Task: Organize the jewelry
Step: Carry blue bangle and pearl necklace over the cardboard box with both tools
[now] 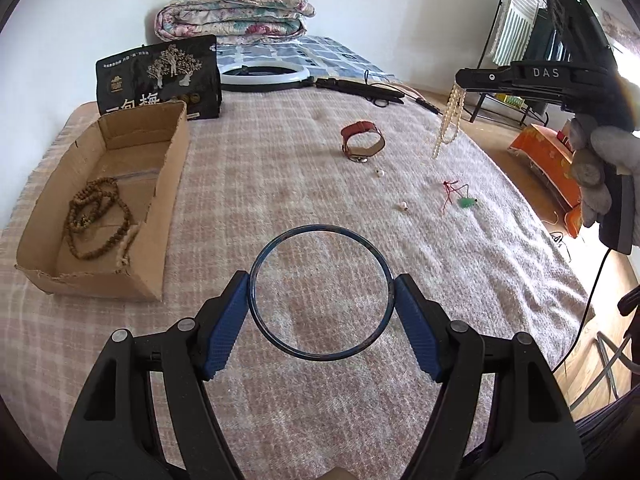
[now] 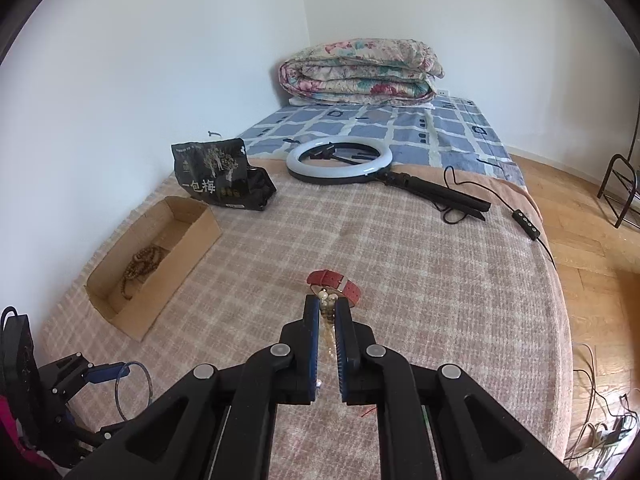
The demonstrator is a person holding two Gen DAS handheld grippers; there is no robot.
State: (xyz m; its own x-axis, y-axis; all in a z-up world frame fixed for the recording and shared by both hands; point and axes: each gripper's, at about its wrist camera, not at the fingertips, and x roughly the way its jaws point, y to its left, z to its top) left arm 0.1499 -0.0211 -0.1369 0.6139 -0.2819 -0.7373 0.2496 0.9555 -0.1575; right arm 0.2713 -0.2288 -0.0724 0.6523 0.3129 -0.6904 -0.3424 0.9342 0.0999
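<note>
My left gripper (image 1: 322, 284) grips a thin dark blue bangle (image 1: 318, 230) across its width between the blue pads, above the blanket. In the right wrist view the bangle (image 2: 149, 380) shows at lower left. My right gripper (image 2: 327, 302) is shut on a pearl necklace (image 2: 330, 316); from the left wrist view the strand (image 1: 448, 124) dangles free from its tips (image 1: 460, 78). A cardboard box (image 1: 168, 184) at left holds a brown bead necklace (image 1: 96, 216). On the blanket lie a red watch (image 1: 362, 142), two loose pearls (image 1: 379, 173) and a green pendant on red cord (image 1: 466, 201).
A black snack pouch (image 1: 158, 76) stands behind the box. A ring light (image 2: 340, 160) with its stand and cable lies at the back, in front of a folded floral quilt (image 2: 360, 74). An orange box (image 1: 548, 160) and cables lie on the floor right of the bed.
</note>
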